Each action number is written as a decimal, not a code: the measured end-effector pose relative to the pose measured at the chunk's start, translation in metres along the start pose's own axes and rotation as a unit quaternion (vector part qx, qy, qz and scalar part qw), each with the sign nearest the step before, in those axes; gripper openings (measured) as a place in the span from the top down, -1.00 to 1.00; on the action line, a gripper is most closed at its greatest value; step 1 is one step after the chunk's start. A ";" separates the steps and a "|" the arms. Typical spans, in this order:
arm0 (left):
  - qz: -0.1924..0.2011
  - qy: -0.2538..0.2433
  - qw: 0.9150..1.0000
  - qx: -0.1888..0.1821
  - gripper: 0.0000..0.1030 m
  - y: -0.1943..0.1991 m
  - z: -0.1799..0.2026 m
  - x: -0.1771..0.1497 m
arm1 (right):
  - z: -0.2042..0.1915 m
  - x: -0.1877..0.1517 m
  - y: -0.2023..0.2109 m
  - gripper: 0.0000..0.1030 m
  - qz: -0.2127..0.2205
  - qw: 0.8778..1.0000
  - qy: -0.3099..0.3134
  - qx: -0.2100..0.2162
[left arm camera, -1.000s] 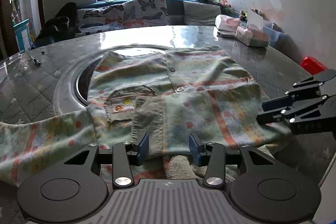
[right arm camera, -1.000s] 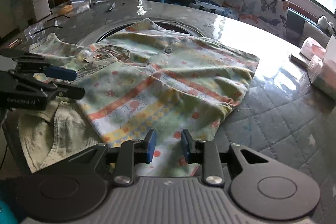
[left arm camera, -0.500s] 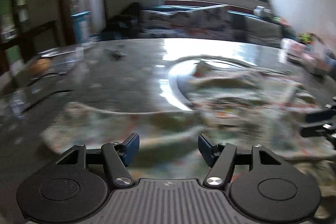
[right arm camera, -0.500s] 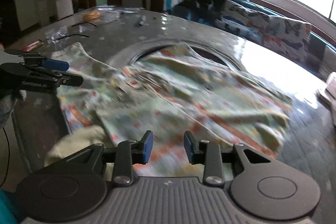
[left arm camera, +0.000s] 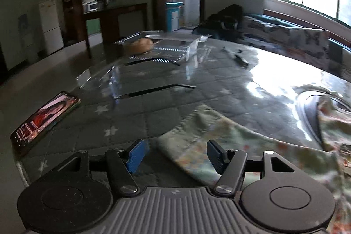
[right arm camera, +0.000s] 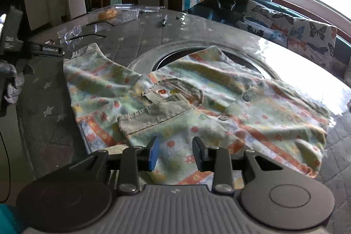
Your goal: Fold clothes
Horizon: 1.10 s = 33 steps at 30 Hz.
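Note:
A small shirt (right arm camera: 219, 100) with orange stripes, buttons and a corduroy pocket lies face up on the quilted table (left arm camera: 153, 106). One sleeve (right arm camera: 94, 71) stretches out to the left. In the left wrist view the sleeve's end (left arm camera: 197, 135) lies just ahead of my left gripper (left arm camera: 175, 155), whose jaws stand wide open and hold nothing. From the right wrist view the left gripper (right arm camera: 59, 51) sits beside the cuff at the far left. My right gripper (right arm camera: 175, 156) hovers open over the shirt's near hem.
A lit phone (left arm camera: 43, 117) lies near the table's left edge. Clear plastic boxes (left arm camera: 166, 45), black strips and a pen (right arm camera: 164, 20) sit at the far side. A metal ring (right arm camera: 144, 56) is set into the table's middle. A butterfly-patterned sofa (right arm camera: 296, 30) stands behind.
My left gripper has swung left from the shirt's hem to the end of the outstretched sleeve, and its jaws have widened. The right gripper has turned slightly left and stays open over the hem.

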<state>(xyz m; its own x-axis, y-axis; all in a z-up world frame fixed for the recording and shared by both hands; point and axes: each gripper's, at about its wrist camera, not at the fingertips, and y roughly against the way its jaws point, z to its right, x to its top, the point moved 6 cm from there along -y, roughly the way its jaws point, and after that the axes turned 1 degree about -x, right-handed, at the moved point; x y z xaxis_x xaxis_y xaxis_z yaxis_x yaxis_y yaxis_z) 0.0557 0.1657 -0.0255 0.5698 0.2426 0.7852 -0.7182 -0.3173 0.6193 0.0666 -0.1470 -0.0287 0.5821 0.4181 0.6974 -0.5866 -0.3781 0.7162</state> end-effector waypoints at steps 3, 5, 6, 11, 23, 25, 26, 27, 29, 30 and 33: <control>-0.008 0.010 1.000 0.000 -0.23 -0.007 -0.004 0.000 | -0.001 -0.002 0.006 0.36 0.004 1.000 -0.003 -0.002; -0.014 0.016 1.000 0.000 -0.15 -0.011 -0.007 0.000 | 0.000 -0.004 0.008 0.36 0.005 1.000 -0.007 -0.005; -0.017 0.019 1.000 0.000 -0.12 -0.013 -0.009 0.000 | 0.001 -0.005 0.009 0.36 0.006 1.000 -0.011 -0.005; -0.020 0.039 0.999 0.001 0.11 -0.020 -0.010 -0.002 | 0.007 -0.009 0.015 0.35 0.008 1.000 -0.021 -0.010; -0.006 0.057 0.995 -0.082 0.82 0.005 0.015 0.019 | 0.021 -0.014 0.030 0.35 0.019 0.999 -0.042 -0.018; 0.006 0.049 0.993 -0.111 0.82 0.021 0.031 0.027 | 0.025 -0.016 0.033 0.35 0.022 0.998 -0.047 -0.020; 0.013 0.044 0.991 -0.126 0.83 0.030 0.039 0.030 | 0.023 -0.017 0.033 0.35 0.023 0.998 -0.052 -0.021; 0.017 0.036 0.989 -0.143 0.83 0.038 0.050 0.033 | 0.022 -0.018 0.034 0.35 0.025 0.998 -0.057 -0.023; 0.027 0.018 0.983 -0.179 0.83 0.057 0.074 0.038 | 0.028 -0.020 0.038 0.35 0.029 0.997 -0.066 -0.029; 0.032 0.007 0.980 -0.198 0.83 0.067 0.086 0.040 | 0.032 -0.021 0.041 0.35 0.031 0.996 -0.073 -0.032; 0.038 -0.022 0.965 -0.258 0.83 0.093 0.126 0.042 | 0.045 -0.026 0.049 0.35 0.038 0.994 -0.094 -0.042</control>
<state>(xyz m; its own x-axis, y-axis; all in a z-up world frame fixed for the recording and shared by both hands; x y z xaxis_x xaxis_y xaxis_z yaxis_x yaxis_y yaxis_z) 0.0631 0.0306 0.0642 0.5155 0.1940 0.8346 -0.8556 0.1694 0.4891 0.0480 -0.2134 -0.0102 0.6249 0.2274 0.7469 -0.6723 -0.3296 0.6628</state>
